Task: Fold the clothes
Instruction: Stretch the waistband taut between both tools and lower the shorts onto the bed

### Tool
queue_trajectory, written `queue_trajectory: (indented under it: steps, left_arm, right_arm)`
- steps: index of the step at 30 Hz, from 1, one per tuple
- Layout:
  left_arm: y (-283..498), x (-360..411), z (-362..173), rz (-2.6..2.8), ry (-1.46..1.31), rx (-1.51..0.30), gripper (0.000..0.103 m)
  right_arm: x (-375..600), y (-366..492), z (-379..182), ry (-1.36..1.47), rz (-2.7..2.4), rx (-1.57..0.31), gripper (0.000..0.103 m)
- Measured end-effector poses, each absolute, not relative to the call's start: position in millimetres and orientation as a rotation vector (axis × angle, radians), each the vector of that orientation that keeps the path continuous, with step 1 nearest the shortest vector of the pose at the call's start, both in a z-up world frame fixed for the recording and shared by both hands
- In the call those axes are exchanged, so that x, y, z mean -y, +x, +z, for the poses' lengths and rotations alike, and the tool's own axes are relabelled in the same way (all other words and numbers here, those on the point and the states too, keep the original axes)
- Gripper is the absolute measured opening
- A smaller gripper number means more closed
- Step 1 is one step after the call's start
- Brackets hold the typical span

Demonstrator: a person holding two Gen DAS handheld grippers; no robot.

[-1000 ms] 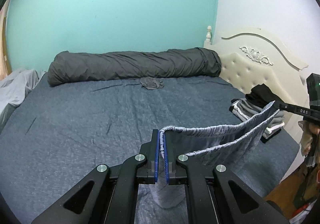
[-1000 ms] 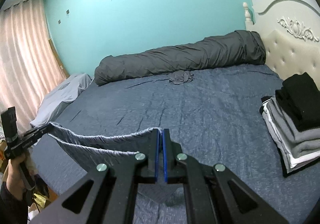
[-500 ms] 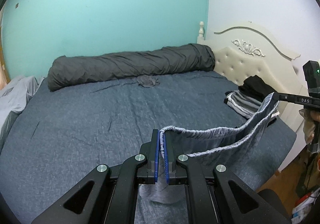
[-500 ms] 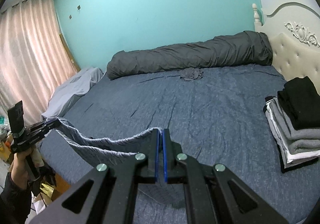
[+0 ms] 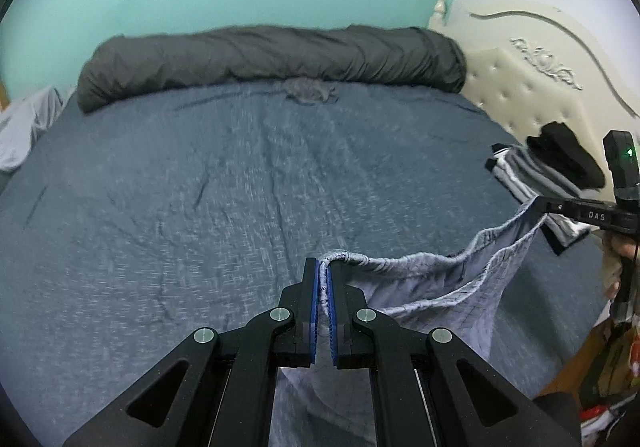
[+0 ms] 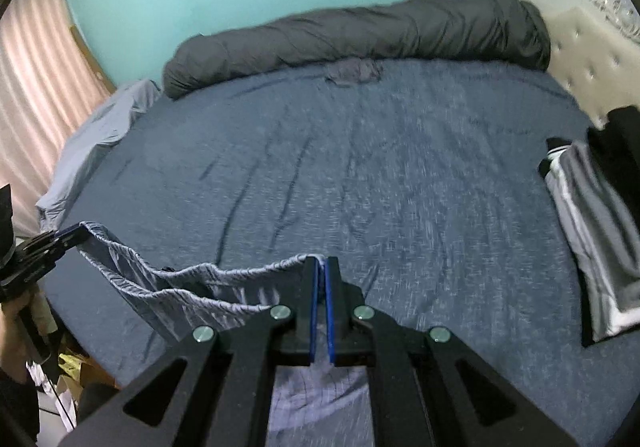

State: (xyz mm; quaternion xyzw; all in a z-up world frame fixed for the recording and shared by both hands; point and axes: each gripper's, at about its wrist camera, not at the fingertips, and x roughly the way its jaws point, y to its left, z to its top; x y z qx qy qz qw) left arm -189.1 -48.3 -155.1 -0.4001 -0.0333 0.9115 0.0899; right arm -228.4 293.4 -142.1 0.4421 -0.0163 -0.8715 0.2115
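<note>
Though motion blurs the bed [image 5: 224, 183], both tools clamped on grey shorts [image 5: 432, 279], legs cut off.

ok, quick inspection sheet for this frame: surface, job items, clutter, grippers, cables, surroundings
Surface: bed with blue-grey sheet, wrinkled, middle bare.
Job's things: light grey garment held by its waistband between both grippers, sagging in the middle; lower part hangs toward the bed edge. Stack of folded clothes near the headboard side, black piece on top.
Clutter: small crumpled grey item against the rolled dark duvet; light grey bedding bunched at the far left edge.
Grippers: left gripper shut on the waistband end; right gripper shut on the other end.
Cables: nothing seen on the bed.
Surroundings: teal wall, cream tufted headboard, pink curtain, bags on the floor, blurred.
</note>
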Motion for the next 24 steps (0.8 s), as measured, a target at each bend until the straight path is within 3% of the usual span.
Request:
queue_trajectory:
  steps: [24]
  left_arm:
    - [-403.3,78.1,-316.2,2.576,-1.571,0.302,0.004]
  right_arm:
    - [-260.2,-437.2,-288.0,1.479,-2.406,0.044,0.003]
